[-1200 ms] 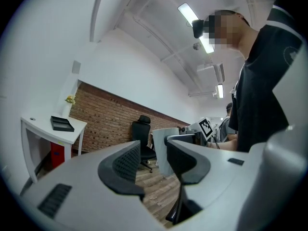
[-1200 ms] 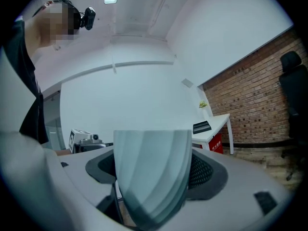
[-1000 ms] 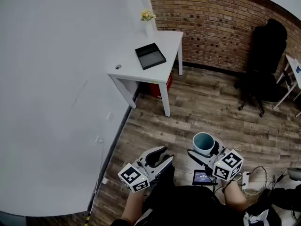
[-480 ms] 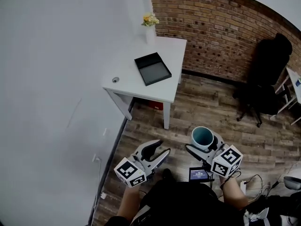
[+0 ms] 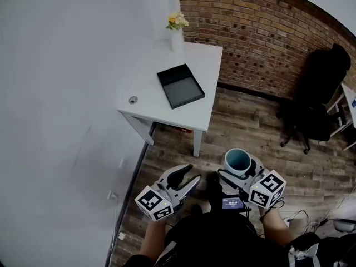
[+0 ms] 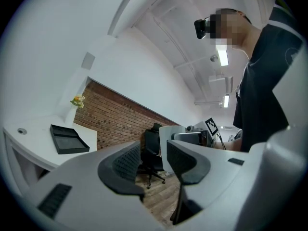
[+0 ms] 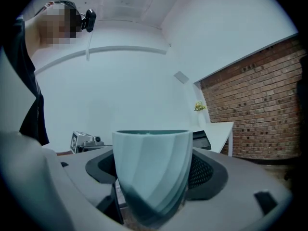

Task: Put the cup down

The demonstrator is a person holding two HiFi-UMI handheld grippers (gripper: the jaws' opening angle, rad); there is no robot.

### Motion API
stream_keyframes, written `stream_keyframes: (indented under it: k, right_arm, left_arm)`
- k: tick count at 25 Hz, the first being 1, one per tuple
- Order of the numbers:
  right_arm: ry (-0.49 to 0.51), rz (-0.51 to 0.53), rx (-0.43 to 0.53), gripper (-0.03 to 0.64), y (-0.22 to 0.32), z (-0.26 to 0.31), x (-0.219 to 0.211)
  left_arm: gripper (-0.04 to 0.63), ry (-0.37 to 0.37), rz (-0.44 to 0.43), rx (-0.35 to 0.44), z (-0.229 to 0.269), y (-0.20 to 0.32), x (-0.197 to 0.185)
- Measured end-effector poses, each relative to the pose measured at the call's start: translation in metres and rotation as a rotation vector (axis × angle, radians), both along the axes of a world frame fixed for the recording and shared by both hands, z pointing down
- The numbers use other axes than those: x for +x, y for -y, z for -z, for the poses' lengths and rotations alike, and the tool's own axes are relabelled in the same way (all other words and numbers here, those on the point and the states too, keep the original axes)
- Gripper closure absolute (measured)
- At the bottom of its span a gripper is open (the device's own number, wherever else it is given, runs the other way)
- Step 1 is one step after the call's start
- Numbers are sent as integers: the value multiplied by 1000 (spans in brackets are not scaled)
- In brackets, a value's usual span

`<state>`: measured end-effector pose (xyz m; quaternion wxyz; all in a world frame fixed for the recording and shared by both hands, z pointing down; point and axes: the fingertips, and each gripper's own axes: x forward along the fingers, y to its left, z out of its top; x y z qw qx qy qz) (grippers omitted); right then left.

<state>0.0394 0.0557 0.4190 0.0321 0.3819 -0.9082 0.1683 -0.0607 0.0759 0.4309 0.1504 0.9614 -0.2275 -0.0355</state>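
Your right tongs [image 5: 240, 170] grip the cup [image 7: 151, 170], left tongs [image 5: 183, 179] gape empty; loosen short of the worktop [image 5: 150, 88] and it drops

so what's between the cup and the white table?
Only bare wooden floor separates the cup and the white table, per the head view.

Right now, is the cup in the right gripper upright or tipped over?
Upright: the cup sits in the right gripper with its rim level on top, and the head view looks into its mouth.
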Motion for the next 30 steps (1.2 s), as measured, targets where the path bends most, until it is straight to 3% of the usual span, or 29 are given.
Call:
stream_keyframes:
  k: [19, 30]
  right_arm:
    - [81, 141, 1, 227, 241, -6, 28]
    - [116, 159, -15, 227, 319, -6, 32]
  left_arm:
    - [419, 35, 159, -2, -3, 231, 39]
    - [419, 53, 242, 0, -5, 299, 37]
